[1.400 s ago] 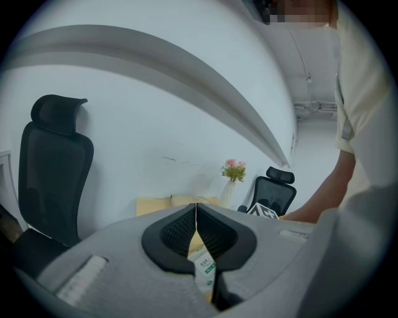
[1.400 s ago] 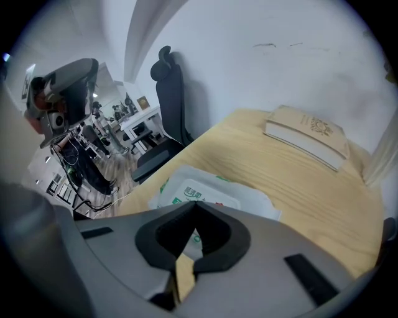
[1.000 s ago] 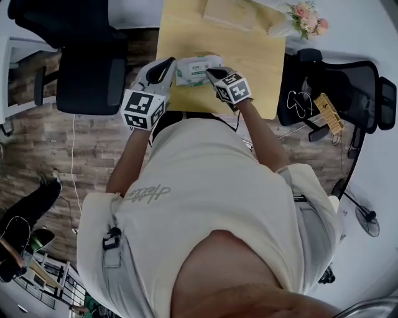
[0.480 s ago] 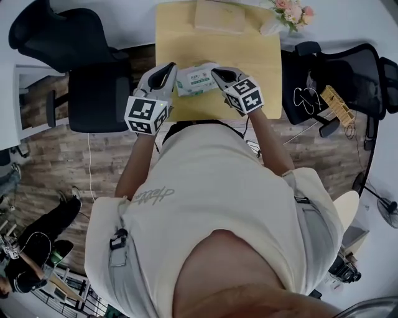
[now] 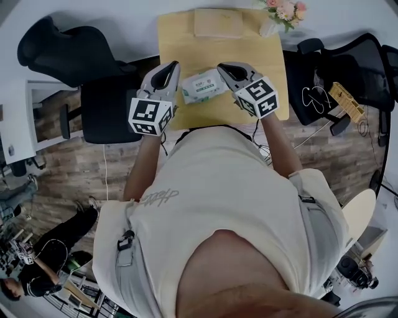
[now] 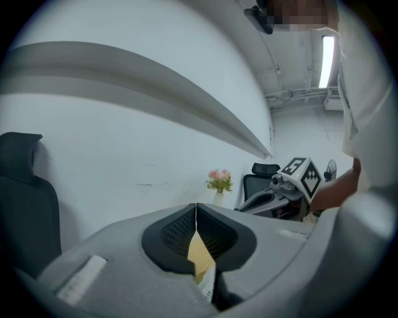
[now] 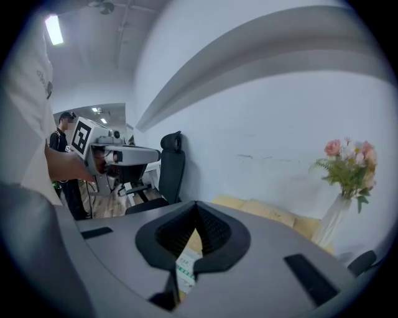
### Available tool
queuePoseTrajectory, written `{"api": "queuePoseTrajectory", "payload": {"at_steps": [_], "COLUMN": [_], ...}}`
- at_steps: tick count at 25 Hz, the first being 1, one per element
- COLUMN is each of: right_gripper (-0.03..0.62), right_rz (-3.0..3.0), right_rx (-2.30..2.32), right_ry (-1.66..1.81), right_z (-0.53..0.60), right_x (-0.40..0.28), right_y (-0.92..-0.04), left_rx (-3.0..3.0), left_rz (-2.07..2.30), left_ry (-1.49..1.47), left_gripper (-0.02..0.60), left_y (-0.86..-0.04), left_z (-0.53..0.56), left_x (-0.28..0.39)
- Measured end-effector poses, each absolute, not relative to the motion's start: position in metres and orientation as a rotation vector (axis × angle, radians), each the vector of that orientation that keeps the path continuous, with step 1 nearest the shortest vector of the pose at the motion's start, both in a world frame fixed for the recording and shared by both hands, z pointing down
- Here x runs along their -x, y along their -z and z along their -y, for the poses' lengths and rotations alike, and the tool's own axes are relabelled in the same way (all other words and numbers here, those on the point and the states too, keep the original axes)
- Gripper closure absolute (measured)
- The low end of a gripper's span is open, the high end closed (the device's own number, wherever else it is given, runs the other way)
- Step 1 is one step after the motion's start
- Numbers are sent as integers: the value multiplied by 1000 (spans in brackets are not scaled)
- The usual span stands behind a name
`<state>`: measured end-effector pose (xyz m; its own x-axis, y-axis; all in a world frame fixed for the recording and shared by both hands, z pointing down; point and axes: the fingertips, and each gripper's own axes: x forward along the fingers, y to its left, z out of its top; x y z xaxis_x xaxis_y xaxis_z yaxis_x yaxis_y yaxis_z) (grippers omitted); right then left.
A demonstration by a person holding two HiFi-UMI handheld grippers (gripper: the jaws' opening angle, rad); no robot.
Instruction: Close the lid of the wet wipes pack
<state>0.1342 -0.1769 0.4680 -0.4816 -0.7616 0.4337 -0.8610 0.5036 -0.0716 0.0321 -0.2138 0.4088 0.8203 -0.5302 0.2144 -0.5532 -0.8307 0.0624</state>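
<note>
Wet wipes pack [image 5: 204, 86] on table [image 5: 186, 43], long axis 8-to-2 o'clock. Left gripper [image 5: 166, 74] at its 9 o'clock, right gripper [image 5: 229, 70] at 2 o'clock, perhaps nearer. Both jaws together, empty.

We see the wet wipes pack [image 5: 203, 86] white with green print, on a pale yellow worktop [image 5: 186, 37]. Left of the pack, the left claw [image 5: 171, 66] is light grey with a black ribbed inside, its cube patterned in black and white squares. Right of the pack, the right claw [image 5: 222, 66] shows the same colours. Beyond the pack are pink flowers [image 5: 283, 9] with green leaves. Further left of the pack a black chair [image 5: 102, 109] stands on a brown plank floor [image 5: 74, 161].
</note>
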Motion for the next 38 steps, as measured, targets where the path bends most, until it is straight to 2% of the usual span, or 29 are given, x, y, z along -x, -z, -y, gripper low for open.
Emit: {"api": "queuePoseTrajectory", "payload": {"at_steps": [18,38], "right_gripper": [591,592], "right_rz": [2475,2691], "right_rx": [-1528,-1619], "right_ry": [-63,25], "right_z": [192,193], "right_x": [-156,-171], "right_y": [-334,-249], "left_rx": [-2991,-3038], "left_rz": [923,1050], "left_ry": [-69,86], "left_gripper": [565,566], "left_y": [-307,-250], "left_z": [238,237], "left_x": [-38,-37]}}
